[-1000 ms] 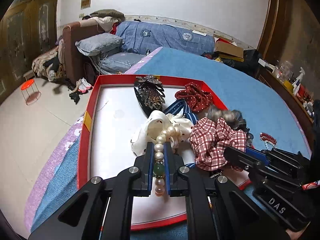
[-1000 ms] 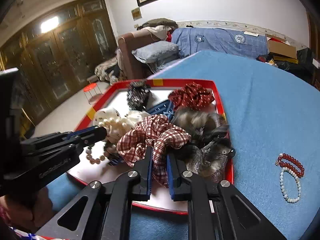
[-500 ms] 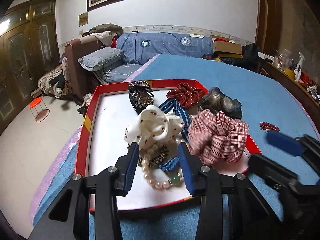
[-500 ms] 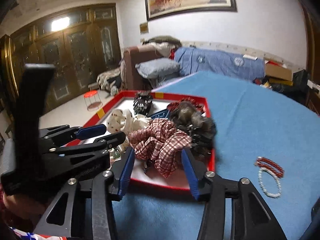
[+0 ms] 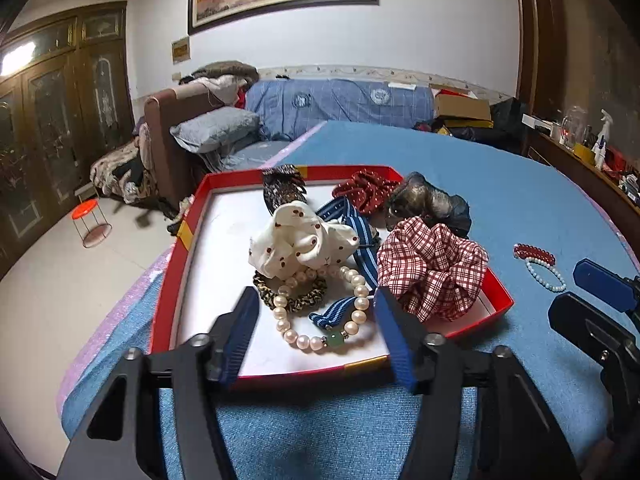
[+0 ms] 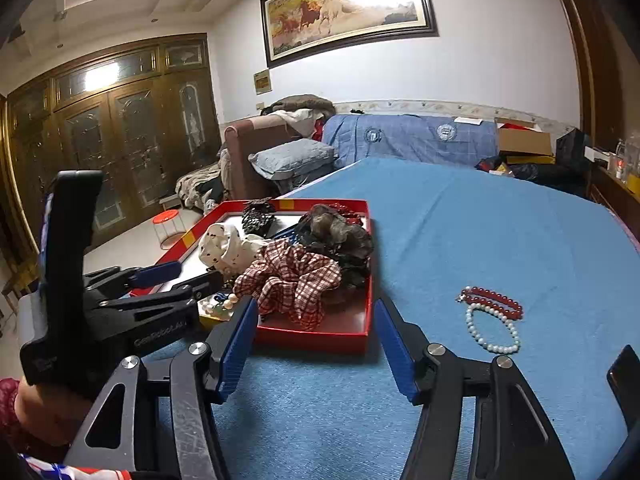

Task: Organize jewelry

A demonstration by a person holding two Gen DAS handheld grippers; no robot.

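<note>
Blue bedspread (image 5: 500,200) carries a shallow red tray with white floor (image 5: 208,272). Left wrist view: left gripper (image 5: 316,320) released, jaws just been opening, nothing pinched; white pearl bracelet with green bead (image 5: 332,320) lies on the tray floor between the fingertips.

Right wrist view: right gripper (image 6: 314,328) released, jaws just been opening, empty; red-and-white checked scrunchie (image 6: 292,280) sits in the tray just beyond its left finger; red bead bracelet (image 6: 494,300) and small white bead bracelet (image 6: 492,330) lie touching, right of the fingers.
</note>
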